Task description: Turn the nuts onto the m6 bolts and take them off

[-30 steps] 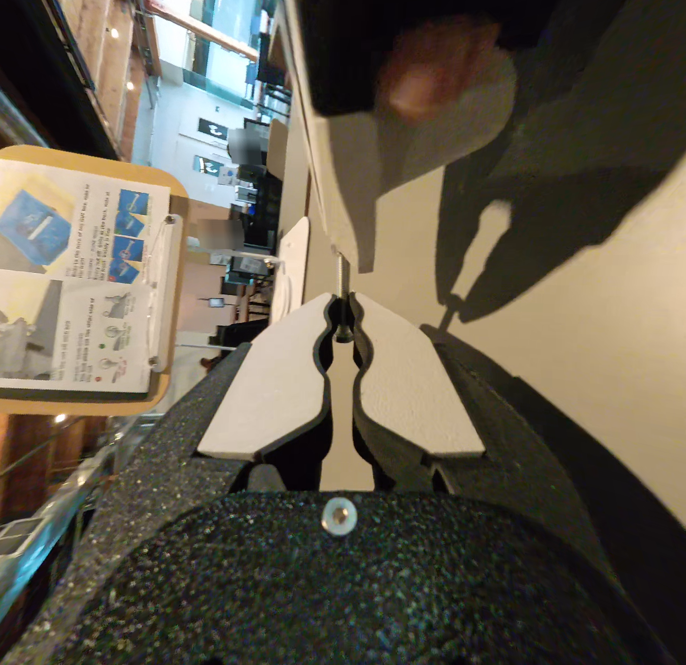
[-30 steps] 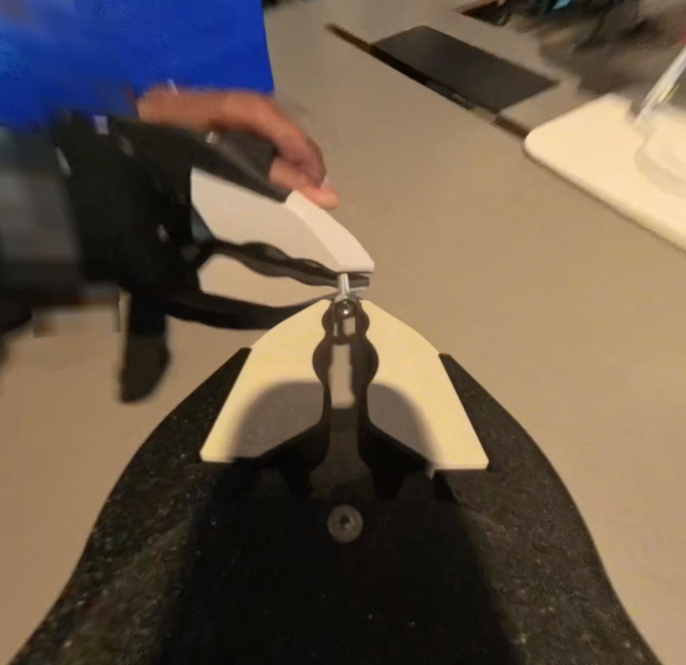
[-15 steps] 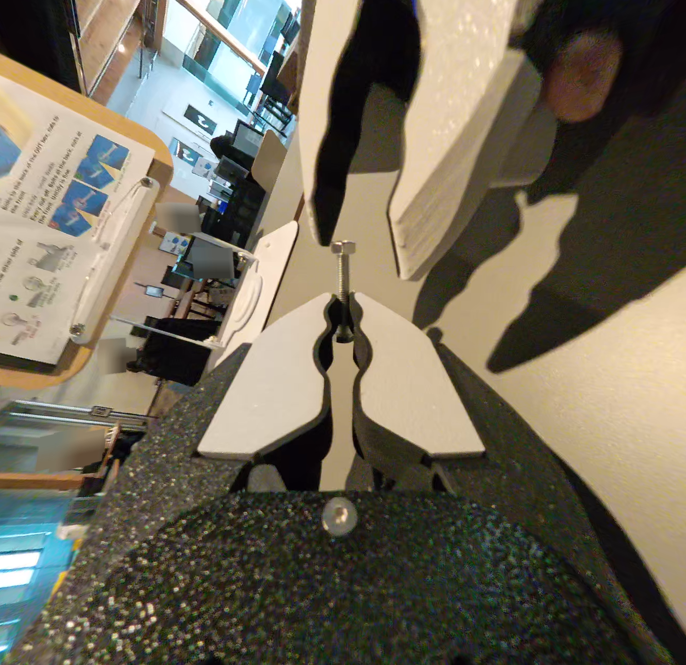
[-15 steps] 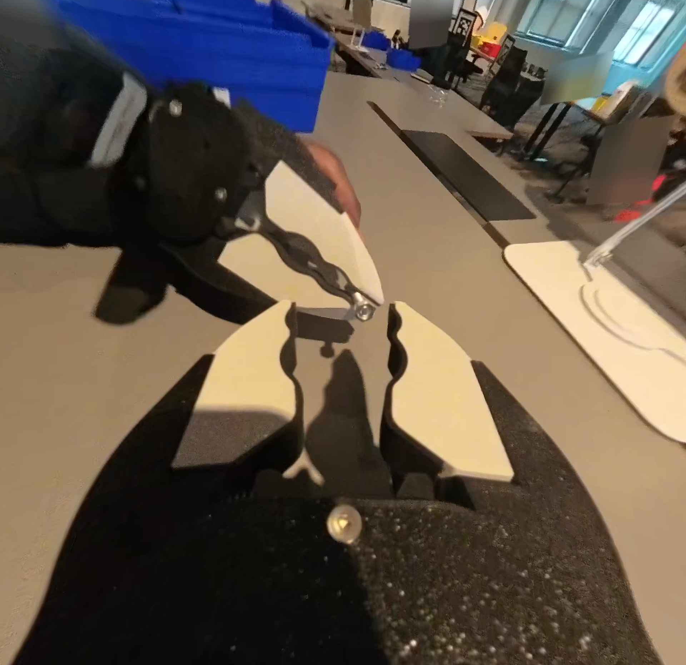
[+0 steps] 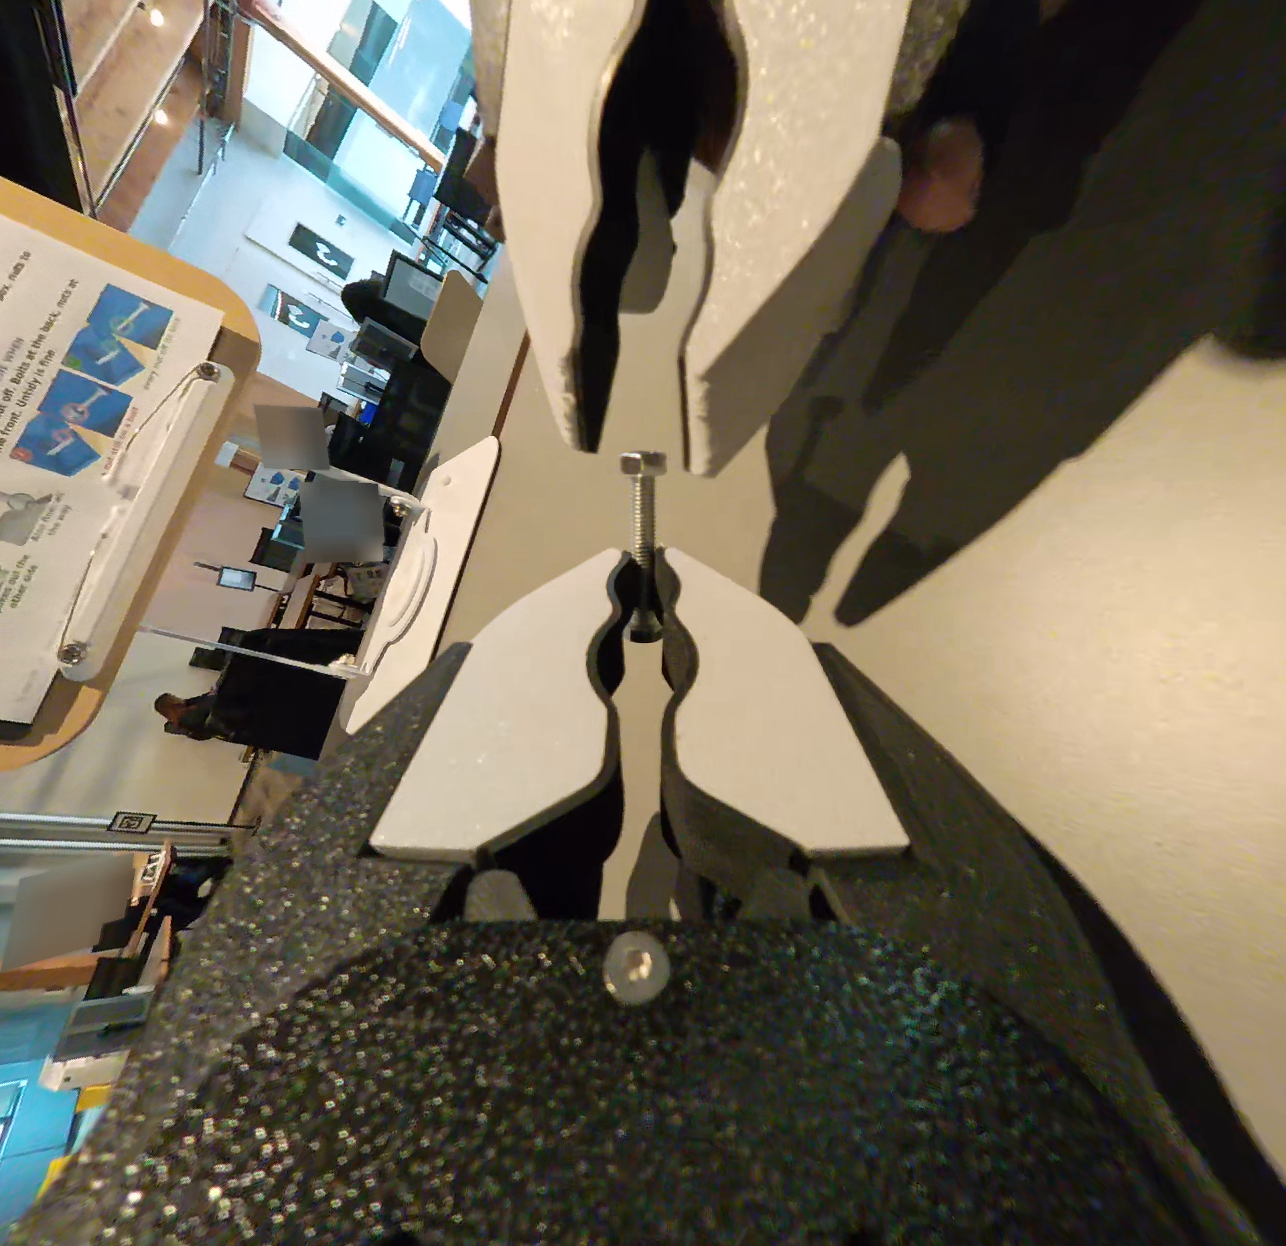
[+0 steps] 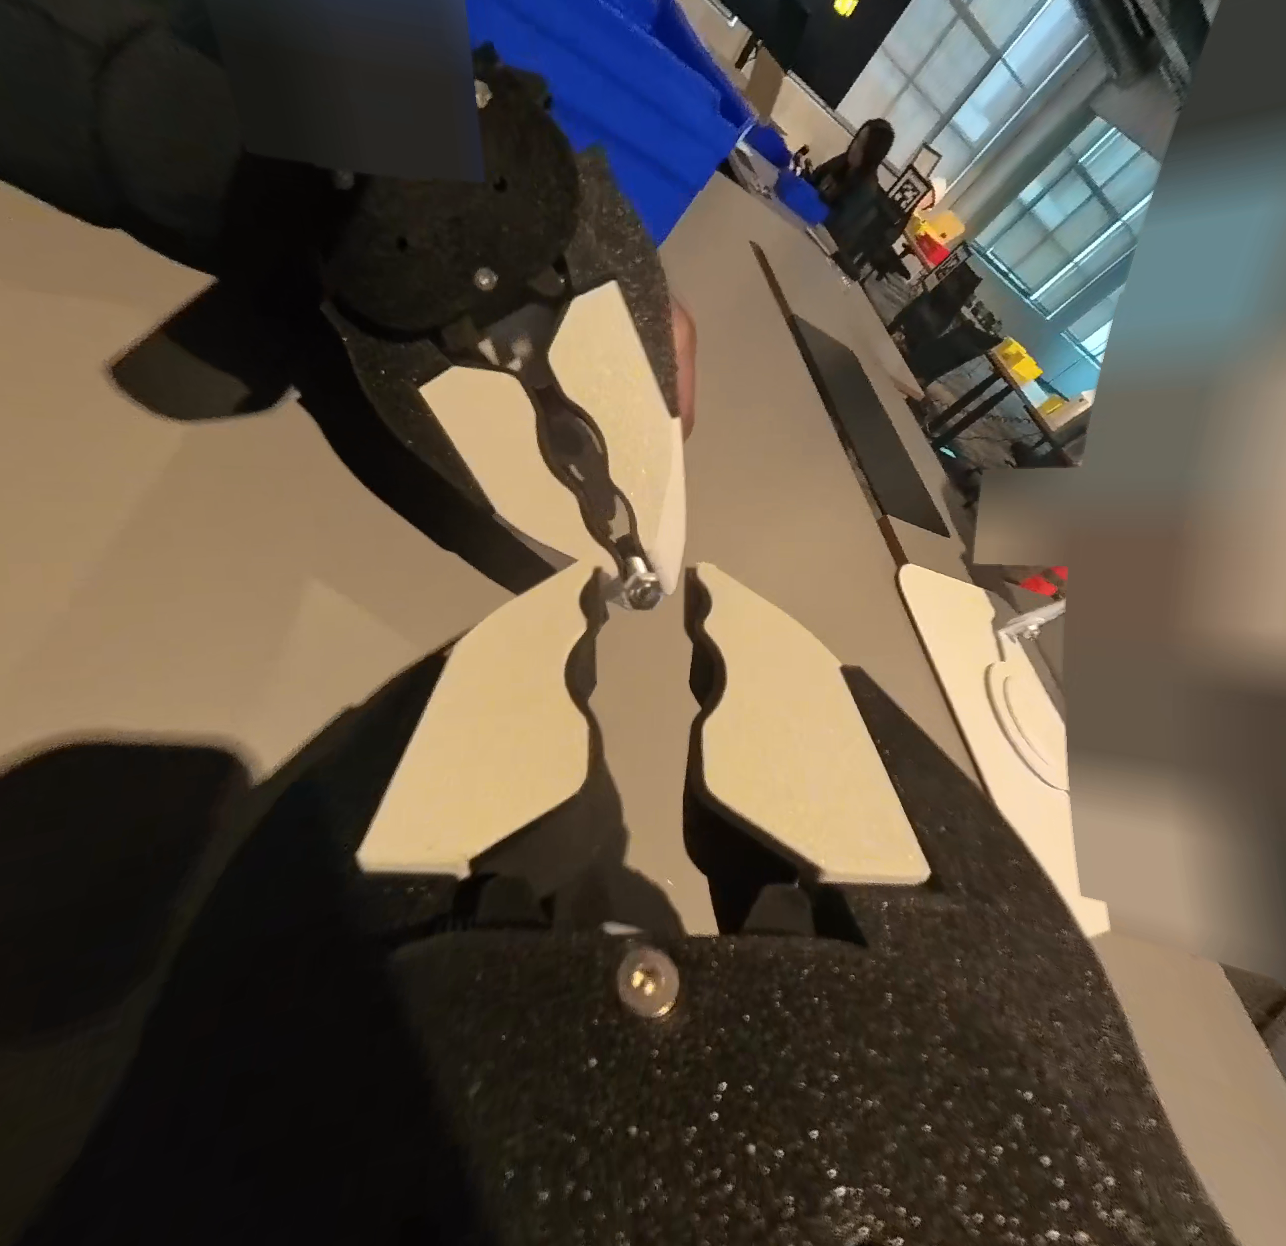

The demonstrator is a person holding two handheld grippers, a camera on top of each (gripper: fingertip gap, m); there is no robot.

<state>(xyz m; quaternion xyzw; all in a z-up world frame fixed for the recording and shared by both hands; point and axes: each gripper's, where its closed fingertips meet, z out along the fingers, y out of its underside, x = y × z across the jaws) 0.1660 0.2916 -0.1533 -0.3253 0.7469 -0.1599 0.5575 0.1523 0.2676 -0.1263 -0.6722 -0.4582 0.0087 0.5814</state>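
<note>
Bolt clamped in left gripper, right gripper open at its head.

The bolt (image 5: 641, 516) is held by the lower end of its threaded shank between the tips of the left gripper (image 5: 643, 572), jaws closed on it; the hex head points away from the gripper, out in the air above the table (image 5: 1044, 656). No nut can be made out on the shank. The right gripper (image 6: 640, 576) faces the bolt head-on, jaws parted with a clear gap, gripping nothing; its fingertips (image 5: 703, 440) flank the head without touching it. Blue bins (image 6: 626, 99) sit along the far edge of the table. A white board (image 6: 988, 711) lies toward its right edge, and an instruction sheet (image 5: 62, 405) stands on a wooden board.
</note>
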